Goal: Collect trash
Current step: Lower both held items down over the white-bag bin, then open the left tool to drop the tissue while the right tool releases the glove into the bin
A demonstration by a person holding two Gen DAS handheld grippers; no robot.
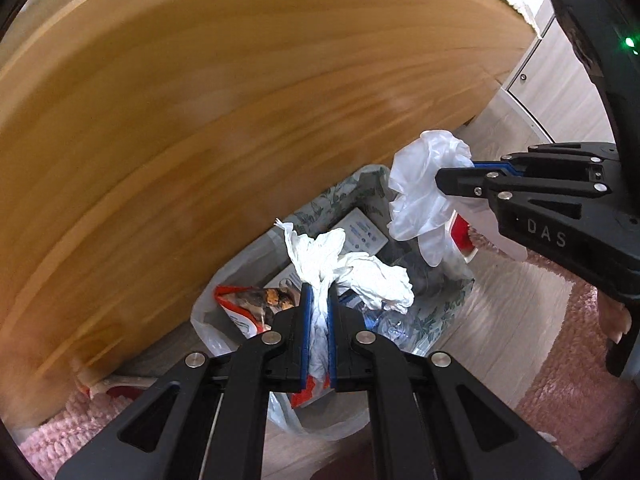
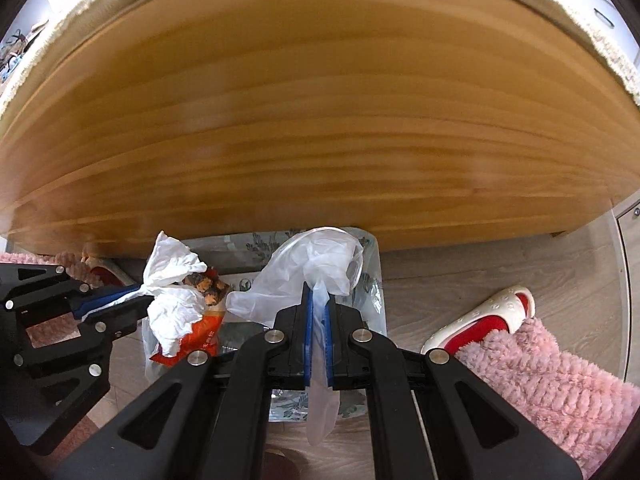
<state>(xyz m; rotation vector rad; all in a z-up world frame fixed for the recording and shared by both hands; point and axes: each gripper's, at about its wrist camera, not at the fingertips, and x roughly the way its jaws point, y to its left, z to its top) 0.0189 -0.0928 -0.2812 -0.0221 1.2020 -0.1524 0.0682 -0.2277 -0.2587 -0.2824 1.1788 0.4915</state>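
My left gripper [image 1: 319, 292] is shut on a crumpled white tissue [image 1: 352, 268], which hangs over a bin lined with a plastic bag [image 1: 432, 312]. The bin stands on the floor against a wooden panel. Inside it lie a red snack wrapper [image 1: 244, 308] and a white card. My right gripper [image 2: 319, 292] is shut on a thin translucent plastic glove [image 2: 316, 264], which hangs over the same bin [image 2: 372, 280]. In the left wrist view the right gripper [image 1: 444, 182] comes in from the right with the glove [image 1: 424, 200]. In the right wrist view the left gripper [image 2: 136, 296] holds the tissue [image 2: 172, 292] at the left.
A broad wooden panel [image 1: 200, 120] fills the upper part of both views, directly behind the bin. A pink fluffy rug [image 2: 552, 384] covers the floor to the right, with a white and red slipper [image 2: 484, 320] at its edge. White cabinet doors [image 1: 532, 64] stand at the far right.
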